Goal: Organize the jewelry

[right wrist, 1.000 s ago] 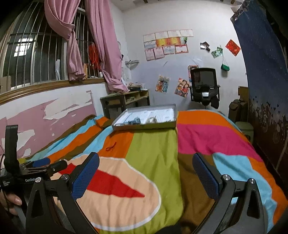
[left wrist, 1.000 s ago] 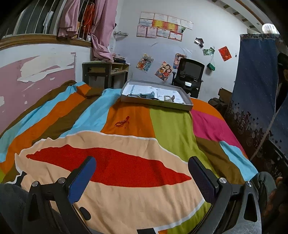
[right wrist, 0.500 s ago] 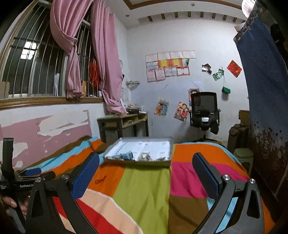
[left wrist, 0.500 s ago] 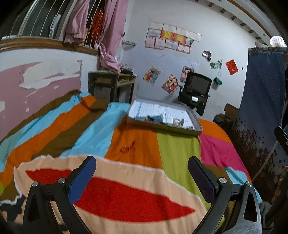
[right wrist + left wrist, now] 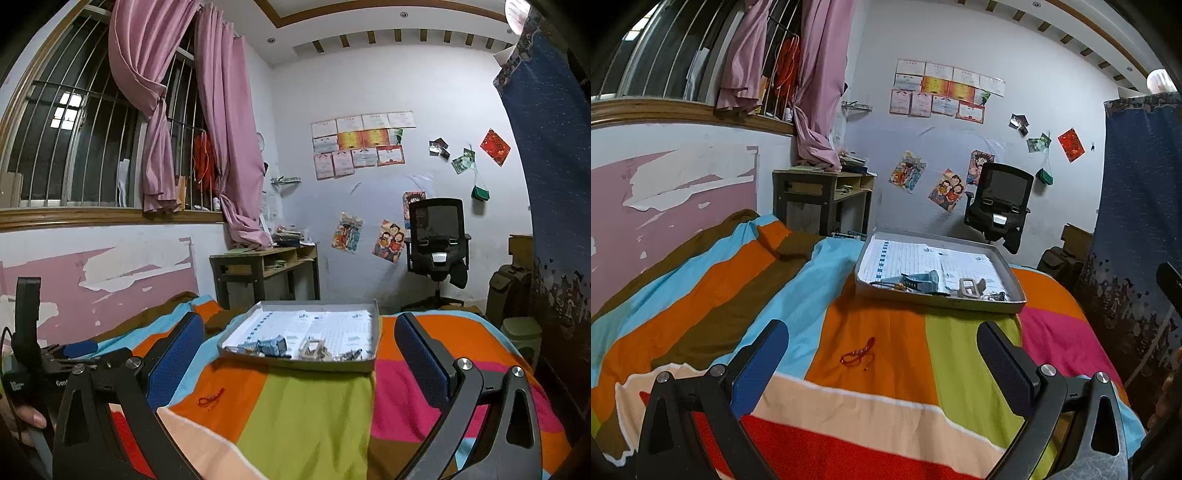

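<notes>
A red string bracelet [image 5: 860, 355] lies on the orange stripe of the bedspread, a short way ahead of my left gripper [image 5: 882, 362], which is open and holds nothing. The same bracelet [image 5: 211, 398] shows low and left in the right wrist view. Farther back sits a grey shallow tray [image 5: 1015, 291] lined with printed paper, with several small pieces of jewelry and a blue item along its near edge. My right gripper [image 5: 299, 365] is open, raised above the bed and facing the tray [image 5: 376, 325]. The left gripper's body [image 5: 55, 362] shows at the left edge, held by a hand.
A striped multicolour bedspread [image 5: 960, 369] covers the bed. Behind it stand a wooden desk [image 5: 820, 199] under a barred window with pink curtains [image 5: 155, 110], and a black office chair [image 5: 1001, 203]. A dark blue curtain [image 5: 1137, 221] hangs on the right.
Both grippers have lifted and tilted up, so the tray and far wall sit lower and nearer in view. The left gripper has come closer to the bracelet. Both stay open.
</notes>
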The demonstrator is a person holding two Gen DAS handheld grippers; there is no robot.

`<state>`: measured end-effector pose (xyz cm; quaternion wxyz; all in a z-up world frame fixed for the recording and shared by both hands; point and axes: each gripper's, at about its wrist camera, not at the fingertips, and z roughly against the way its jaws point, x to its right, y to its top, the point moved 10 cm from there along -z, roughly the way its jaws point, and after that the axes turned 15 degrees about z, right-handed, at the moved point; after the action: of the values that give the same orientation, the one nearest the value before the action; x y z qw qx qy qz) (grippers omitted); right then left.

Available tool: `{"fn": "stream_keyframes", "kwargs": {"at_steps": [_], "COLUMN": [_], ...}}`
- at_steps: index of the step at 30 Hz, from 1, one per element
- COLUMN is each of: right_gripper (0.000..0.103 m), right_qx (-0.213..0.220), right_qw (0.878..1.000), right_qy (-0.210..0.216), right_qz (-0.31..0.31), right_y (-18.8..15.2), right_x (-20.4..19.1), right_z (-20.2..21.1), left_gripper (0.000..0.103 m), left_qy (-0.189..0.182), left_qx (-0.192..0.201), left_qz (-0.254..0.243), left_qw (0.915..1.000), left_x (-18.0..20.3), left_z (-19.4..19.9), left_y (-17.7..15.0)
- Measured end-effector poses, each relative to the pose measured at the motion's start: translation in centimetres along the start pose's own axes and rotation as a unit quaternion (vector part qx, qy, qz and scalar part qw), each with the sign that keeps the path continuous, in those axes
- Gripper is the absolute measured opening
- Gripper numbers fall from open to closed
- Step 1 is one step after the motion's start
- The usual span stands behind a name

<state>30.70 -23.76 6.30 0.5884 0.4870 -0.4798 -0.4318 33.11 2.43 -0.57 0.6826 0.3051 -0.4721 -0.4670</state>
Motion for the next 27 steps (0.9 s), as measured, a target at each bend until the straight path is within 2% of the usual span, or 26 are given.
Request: {"fn": "stream_keyframes", "kwargs": {"at_steps": [8, 12, 17, 23, 27], "right_gripper": [0.102, 0.102, 0.102, 0.102, 0.102], "right_qx": [0.015, 0.01, -0.01, -0.039, -0.045], "right_qw": [1.0, 1.0, 1.0, 0.999, 0.998], "right_qy": [-0.001, -0.005, -0.021, -0.034, -0.036], "right_qz": [0.006, -0.001, -0.006, -0.003, -0.002], "right_y": [1.0, 0.8, -1.0, -4.1, -4.8], "right_x": [0.2, 0.4, 1.2, 1.8, 1.9], "right_z": [-4.3, -6.3, -8.8, -9.9, -10.3], "left_gripper": [0.103, 0.103, 0.103, 0.103, 0.103], "left_qy": [0.003, 0.009, 0.024, 0.035, 0.038], "left_qx": [0.015, 0.023, 0.032, 0.041, 0.043], "left_qz": [-0.007, -0.005, -0.004, -0.005, -0.005], "left_qw": [0.9999, 0.9997, 0.9992, 0.9985, 0.9983], "left_x": [1.0, 1.1, 0.7, 0.3, 0.3], "left_z": [-3.1, -4.3, -5.8, -6.7, -7.0], "left_y": [1.3, 1.8, 2.1, 2.1, 2.1]}}
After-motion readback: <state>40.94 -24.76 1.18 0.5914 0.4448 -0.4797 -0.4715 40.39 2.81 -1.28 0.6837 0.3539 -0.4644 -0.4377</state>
